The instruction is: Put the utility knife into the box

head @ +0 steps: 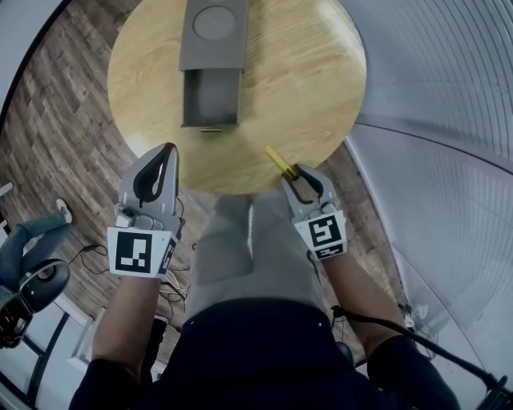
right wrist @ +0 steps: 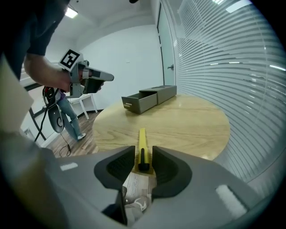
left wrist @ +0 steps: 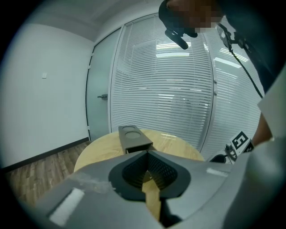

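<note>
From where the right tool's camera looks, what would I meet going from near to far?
right tool → utility knife, lying on the table between the tool's parted jaws → box, its drawer pulled out toward the camera

Room: round light-wood table (head: 321, 72) on a dark wood-plank floor (head: 56, 120). One side is a curved glass partition with horizontal blinds (left wrist: 170, 98), lowered and reflecting ceiling strip lights. Beside it, a frosted glass door (left wrist: 99, 112) with a lever handle. Adjoining wall (left wrist: 40, 112) plain white, with a dark baseboard (left wrist: 44, 154). Ceiling light (right wrist: 70, 12) on. Loose cables (head: 88, 252) lie on the floor.
</note>
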